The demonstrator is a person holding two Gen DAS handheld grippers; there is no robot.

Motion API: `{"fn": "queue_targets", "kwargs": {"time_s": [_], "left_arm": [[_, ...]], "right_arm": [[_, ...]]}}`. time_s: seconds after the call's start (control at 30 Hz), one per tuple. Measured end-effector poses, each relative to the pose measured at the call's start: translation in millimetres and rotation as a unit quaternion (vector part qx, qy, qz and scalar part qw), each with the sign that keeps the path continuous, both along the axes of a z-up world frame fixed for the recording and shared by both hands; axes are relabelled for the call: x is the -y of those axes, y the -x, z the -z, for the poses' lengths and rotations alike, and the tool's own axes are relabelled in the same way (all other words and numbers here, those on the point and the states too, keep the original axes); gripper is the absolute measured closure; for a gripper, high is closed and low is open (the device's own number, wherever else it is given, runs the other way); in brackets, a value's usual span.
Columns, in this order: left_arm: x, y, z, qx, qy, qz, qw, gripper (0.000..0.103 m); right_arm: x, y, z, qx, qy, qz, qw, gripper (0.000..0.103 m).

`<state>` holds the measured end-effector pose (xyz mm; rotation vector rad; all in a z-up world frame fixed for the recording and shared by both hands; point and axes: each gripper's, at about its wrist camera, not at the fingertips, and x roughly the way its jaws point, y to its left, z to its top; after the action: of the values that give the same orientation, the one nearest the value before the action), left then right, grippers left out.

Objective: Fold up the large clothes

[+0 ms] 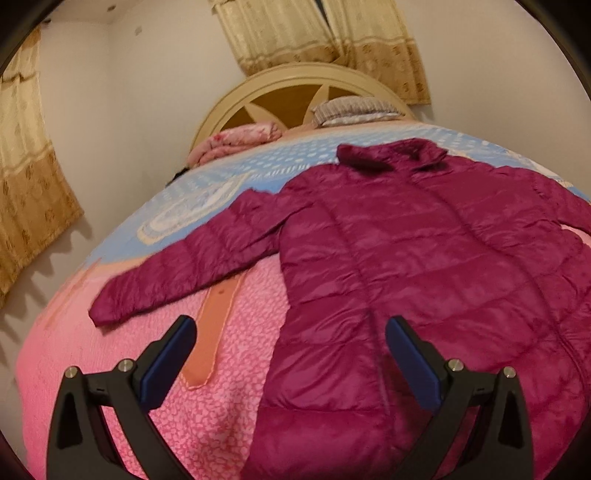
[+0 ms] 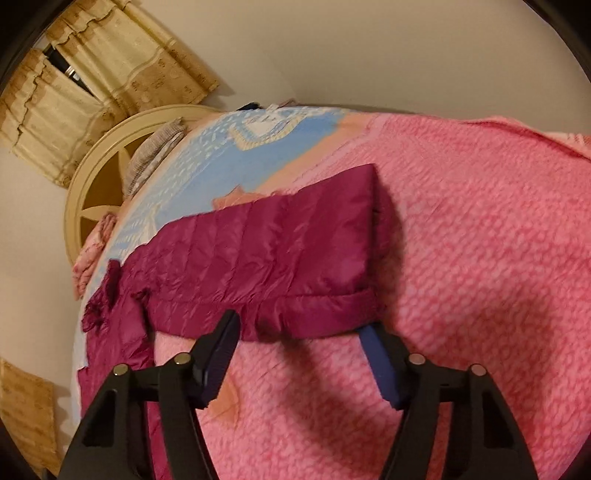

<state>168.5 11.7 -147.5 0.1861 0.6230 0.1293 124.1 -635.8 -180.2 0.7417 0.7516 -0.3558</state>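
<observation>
A magenta puffer jacket lies spread flat on the bed, collar toward the headboard. Its one sleeve stretches out to the left. My left gripper hovers open over the jacket's lower left edge, with nothing between its blue pads. In the right wrist view the other sleeve lies across the quilt, and its near rolled edge sits right at the fingertips of my right gripper. That gripper's jaws stand apart and the pads do not press on the cloth.
The bed carries a pink and blue quilt. A cream headboard, a pink folded blanket and a striped pillow are at the far end. Beige curtains hang behind. A wall runs close along the bed's left side.
</observation>
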Motion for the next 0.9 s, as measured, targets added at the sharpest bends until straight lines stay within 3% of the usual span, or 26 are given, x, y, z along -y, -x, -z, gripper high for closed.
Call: {"fn": "queue_targets", "kwargs": {"time_s": [0.1,0.17,0.37,0.43,0.5,0.57,0.8,0.9], "left_arm": [[-10.8,-5.7,3.9,-0.012,0.025,-0.008,0.9996,0.0],[-13.2,-8.7,4.6,-0.013,0.025,-0.011,0.9995,0.0],[-21.6,-18.7,9.3,-0.016,0.006,-0.018,0.9997,0.0],[-30.4,-18.3,8.3,-0.015,0.021,-0.02,0.9994,0.0],[-34.9,-16.9,6.2,-0.015,0.026,-0.024,0.9993,0.0],[-34.4,-14.3,3.2,-0.012,0.027,-0.02,0.9994,0.0],[-27.1,-7.2,-19.3,0.006,0.03,-0.011,0.9995,0.0],[-28.8,-4.5,-27.8,0.013,0.041,-0.008,0.9991,0.0]], "right_arm": [[13.8,19.4,-5.7,0.022,0.015,0.057,0.998,0.034],[27.0,25.4,-3.3,0.029,-0.005,0.075,0.997,0.027],[34.3,1.1,5.7,0.037,-0.05,0.008,0.998,0.028],[25.9,-5.5,-1.3,0.045,-0.029,-0.012,0.998,0.039],[13.2,-12.5,-10.1,0.044,0.002,-0.031,0.999,0.069],[4.7,-15.0,-22.5,0.041,0.033,-0.046,0.998,0.081],[-18.3,-25.6,-82.1,0.07,0.095,-0.084,0.989,0.088],[-45.5,-34.6,-116.5,0.091,0.134,-0.114,0.98,0.089]]}}
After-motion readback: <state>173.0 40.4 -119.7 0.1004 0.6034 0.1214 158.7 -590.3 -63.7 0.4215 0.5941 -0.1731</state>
